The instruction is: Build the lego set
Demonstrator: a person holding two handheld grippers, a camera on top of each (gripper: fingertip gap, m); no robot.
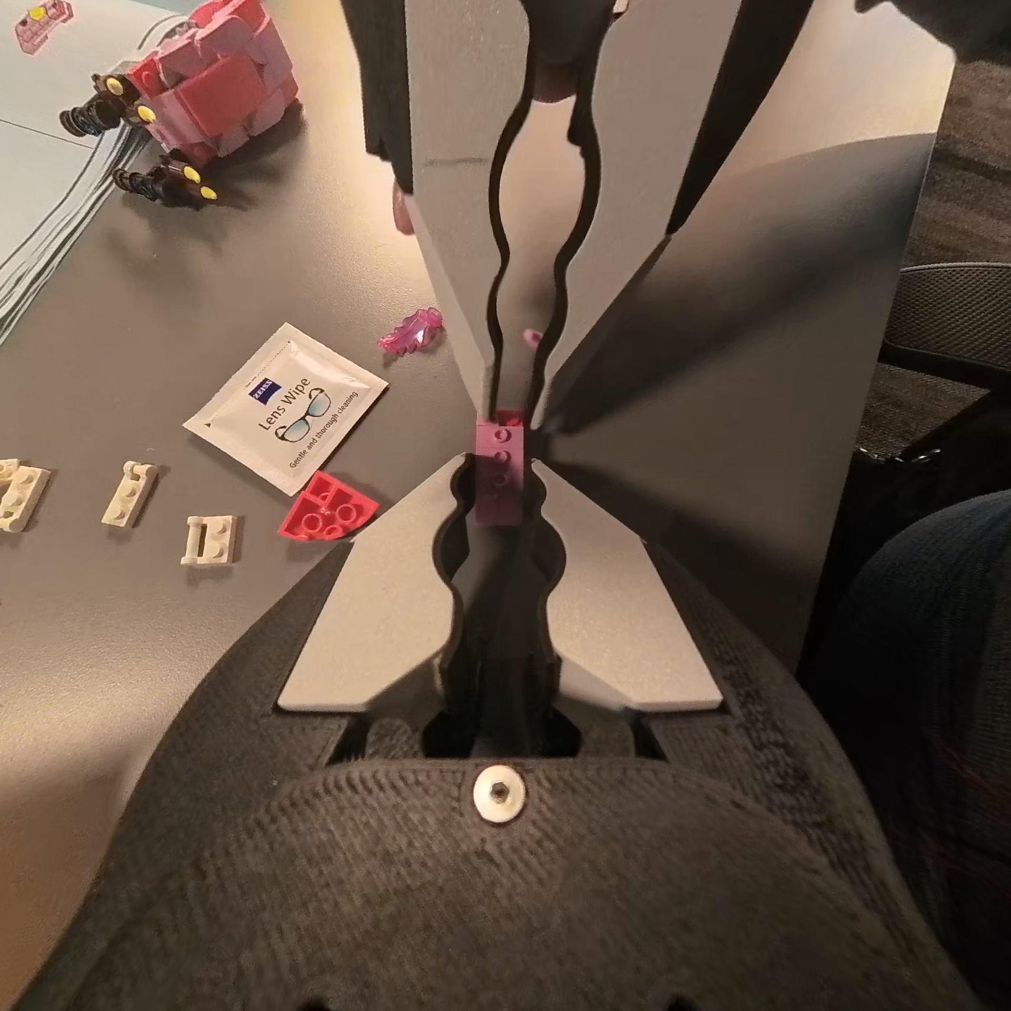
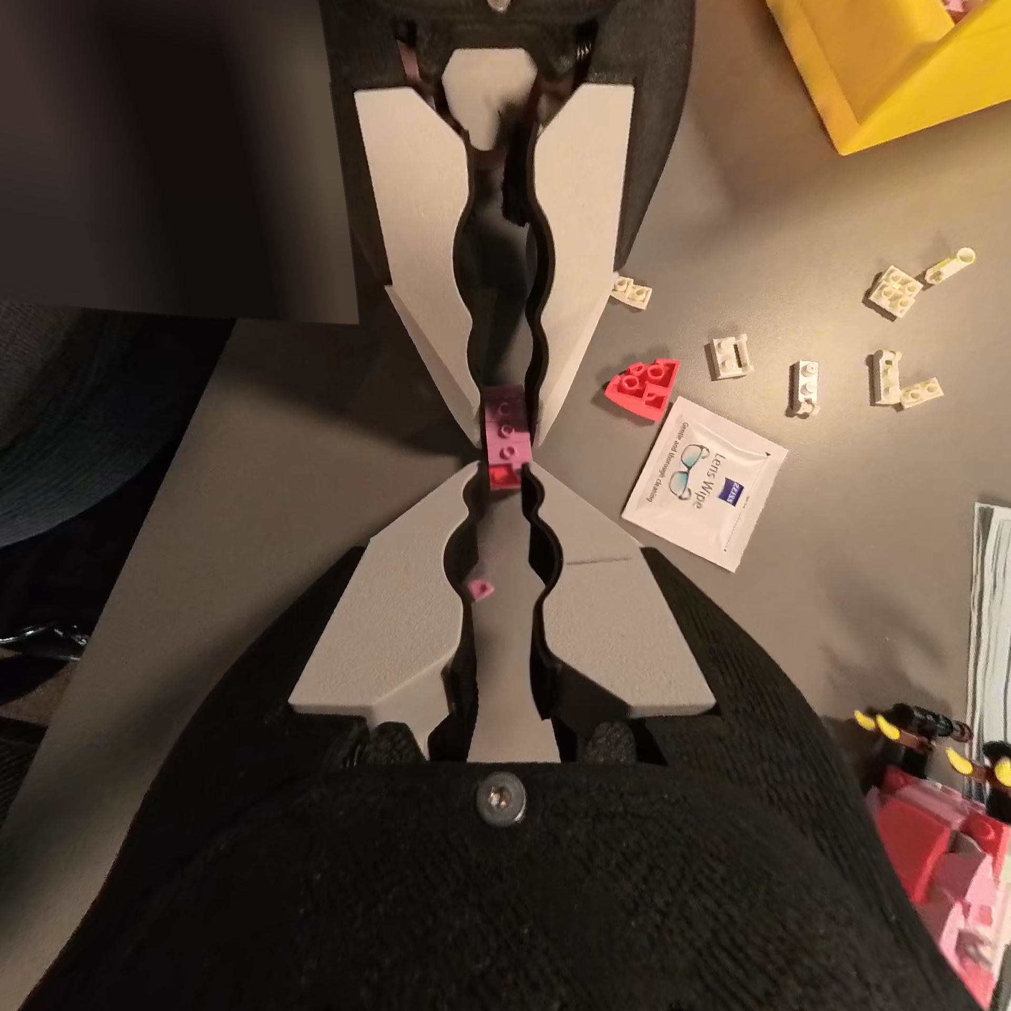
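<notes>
Both tongs meet tip to tip over the grey table [image 1: 164,629]. The left gripper [image 1: 500,492] is clamped on a stack of pink bricks [image 1: 500,470], its pads pressing the stack's two sides. The right gripper [image 2: 503,476] faces it and is closed on a red brick [image 2: 500,477] at the stack's far end. The red brick touches the last pink brick.

Left wrist view only: a clear pink leaf-shaped piece [image 1: 411,331] lies on the table just beside the right gripper's finger. A clear pink box [image 1: 41,24] sits at the far corner. Of the red brick, only a sliver shows.

Right wrist view only: a yellow bin [image 2: 875,71] stands at the far side. A small loose pink piece [image 2: 480,588] lies on the table between the right gripper's fingers, clear of both. More cream pieces [image 2: 894,292] show here than in the left view.

Both views: a white wipe sachet [image 1: 284,407], a red quarter-round plate [image 1: 327,509] lying upside down and touching the sachet's corner, and a pink and red brick model [image 1: 219,98] with dark, yellow-tipped prongs, resting beside a pile of paper sheets [image 1: 33,230].
</notes>
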